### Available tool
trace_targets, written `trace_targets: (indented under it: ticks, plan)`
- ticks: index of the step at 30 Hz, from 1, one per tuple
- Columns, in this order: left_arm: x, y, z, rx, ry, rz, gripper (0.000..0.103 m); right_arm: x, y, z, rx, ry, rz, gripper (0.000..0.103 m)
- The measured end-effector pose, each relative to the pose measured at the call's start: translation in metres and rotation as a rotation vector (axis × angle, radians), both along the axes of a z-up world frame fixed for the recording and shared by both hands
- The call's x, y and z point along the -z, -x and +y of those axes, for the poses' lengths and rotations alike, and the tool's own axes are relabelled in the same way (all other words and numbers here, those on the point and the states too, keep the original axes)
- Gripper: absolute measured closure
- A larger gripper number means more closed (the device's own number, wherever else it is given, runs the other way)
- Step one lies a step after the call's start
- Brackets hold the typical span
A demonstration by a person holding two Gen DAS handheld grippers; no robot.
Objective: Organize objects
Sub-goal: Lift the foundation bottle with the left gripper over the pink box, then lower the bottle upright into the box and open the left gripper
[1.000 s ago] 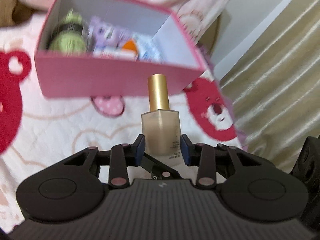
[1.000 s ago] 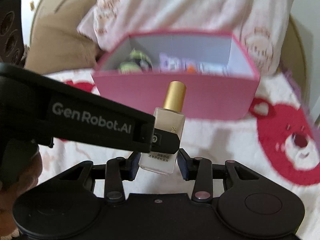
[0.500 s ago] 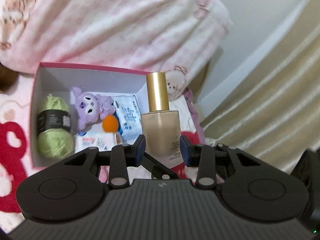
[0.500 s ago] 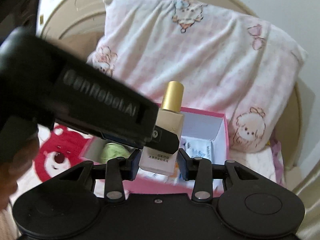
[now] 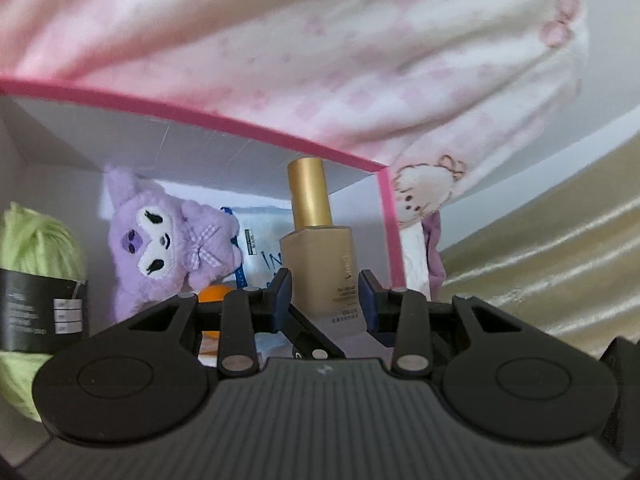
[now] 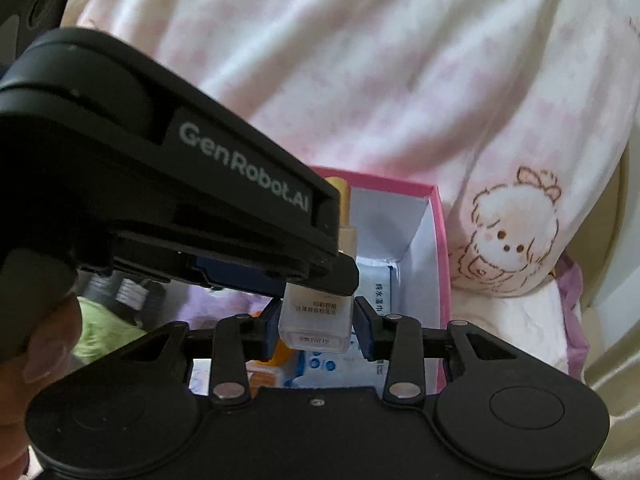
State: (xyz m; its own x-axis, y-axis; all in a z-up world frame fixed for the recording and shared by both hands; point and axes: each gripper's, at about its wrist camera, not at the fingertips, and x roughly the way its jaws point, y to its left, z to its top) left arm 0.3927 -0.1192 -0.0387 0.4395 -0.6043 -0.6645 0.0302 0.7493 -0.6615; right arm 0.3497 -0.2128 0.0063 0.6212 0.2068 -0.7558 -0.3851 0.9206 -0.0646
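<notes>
A beige foundation bottle (image 5: 320, 256) with a gold cap hangs upright over the right end of the open pink box (image 5: 280, 140). My left gripper (image 5: 326, 292) is shut on the bottle's sides. In the right wrist view the left gripper (image 6: 332, 268) crosses from the left and hides most of the bottle (image 6: 316, 312). My right gripper (image 6: 316, 322) is closing on the bottle's base, its pads against both sides. The box (image 6: 440, 260) lies below both grippers.
Inside the box lie a purple plush toy (image 5: 168, 240), a green yarn ball (image 5: 36, 248), an orange ball (image 5: 216, 292) and a wet-wipes pack (image 5: 260, 256). A pink checked pillow (image 5: 320, 40) rises right behind the box. Gold fabric (image 5: 540, 260) hangs at right. A hand (image 6: 24, 360) holds the left gripper.
Both grippers carried the bottle forward from in front of the box to over its inside. The box and pillow now look much nearer.
</notes>
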Motion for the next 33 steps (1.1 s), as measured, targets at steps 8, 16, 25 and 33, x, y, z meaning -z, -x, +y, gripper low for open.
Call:
trace_targets:
  ticks: [8,16,25,33]
  plan:
    - [0.027,-0.011,-0.001,0.027,0.021,0.038,0.070,0.018,-0.011,0.010,0.025,0.092,0.061,0.063]
    - [0.019,-0.016,0.005,-0.014,-0.061,-0.001,0.062,0.036,-0.016,0.007,0.061,0.103,0.029,0.066]
    - [-0.022,0.027,0.025,0.016,-0.207,-0.031,0.039,0.000,0.026,-0.020,0.089,-0.089,0.026,0.064]
    - [-0.086,0.085,0.060,-0.029,-0.214,-0.099,0.018,-0.039,0.051,-0.044,0.092,-0.158,0.060,0.061]
